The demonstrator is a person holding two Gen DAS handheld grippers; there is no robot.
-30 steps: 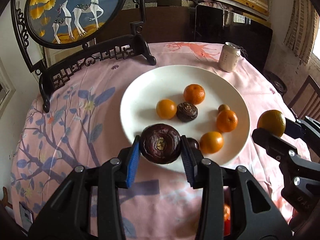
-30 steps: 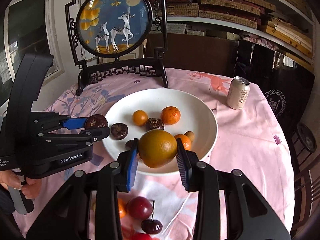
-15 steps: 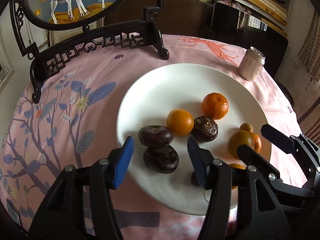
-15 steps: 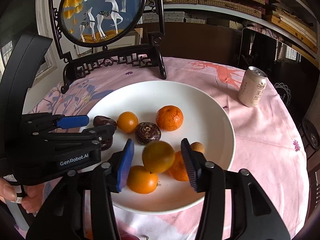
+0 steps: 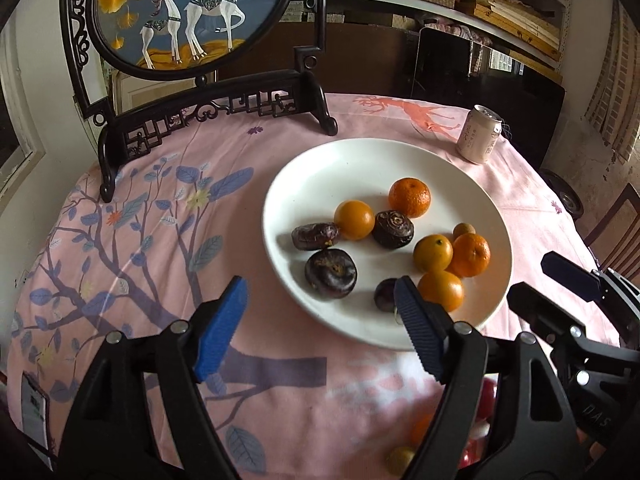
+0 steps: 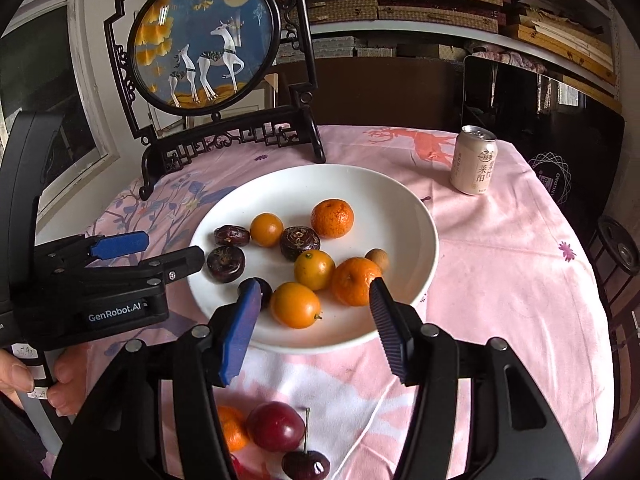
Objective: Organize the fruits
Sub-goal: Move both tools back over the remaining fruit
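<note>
The left gripper (image 5: 320, 320) has just been opening its jaws; they stand apart, nothing between them. The dark water chestnut (image 5: 330, 273) lies on the white plate (image 5: 360, 160) just beyond. The right gripper (image 6: 312, 320) has also just been widening, its jaws apart and empty; an orange fruit (image 6: 295, 305) lies on the plate just ahead.

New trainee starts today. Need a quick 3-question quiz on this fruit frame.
1. True or false: the left gripper holds a fruit.
2. How many orange fruits lie on the white plate?
3. Where is the big red fruit? A on the plate; B on the cloth near the right gripper; C beside the can.

Key: 1 false, it is open and empty. 2 five. 3 B.
</note>
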